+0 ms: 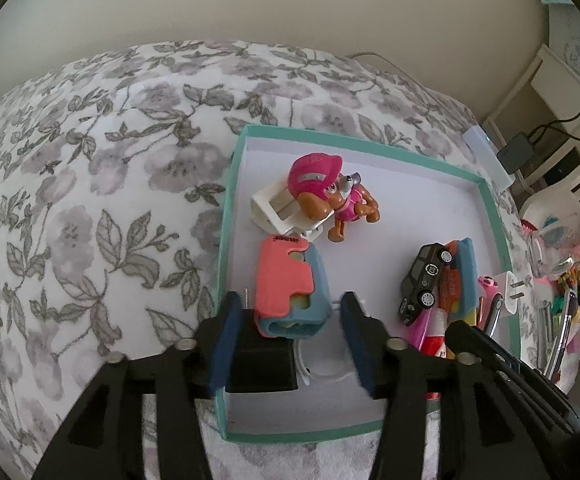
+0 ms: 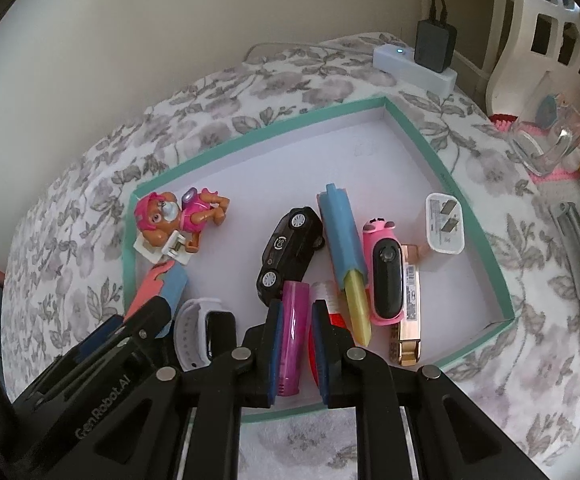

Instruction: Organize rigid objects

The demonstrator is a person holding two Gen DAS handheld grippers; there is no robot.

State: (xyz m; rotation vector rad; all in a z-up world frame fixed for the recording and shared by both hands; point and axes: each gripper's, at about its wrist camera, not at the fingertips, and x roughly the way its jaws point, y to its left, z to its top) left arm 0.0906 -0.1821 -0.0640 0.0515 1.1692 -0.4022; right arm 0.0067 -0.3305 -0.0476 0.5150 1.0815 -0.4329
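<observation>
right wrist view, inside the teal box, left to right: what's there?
Pup figure → black toy car → blue-and-yellow case → pink-and-black gadget → white plug adapter.

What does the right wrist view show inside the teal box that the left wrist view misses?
Only the right wrist view: the right tool shut on a magenta cylinder, a white smartwatch, a gold clip, and the whole yellow-tipped blue piece.

Only the left wrist view: the left tool open around the near end of the coral-and-blue piece, pads not touching it, above a black block.

Both: the teal box, pup figure, black toy car and white plug.
</observation>
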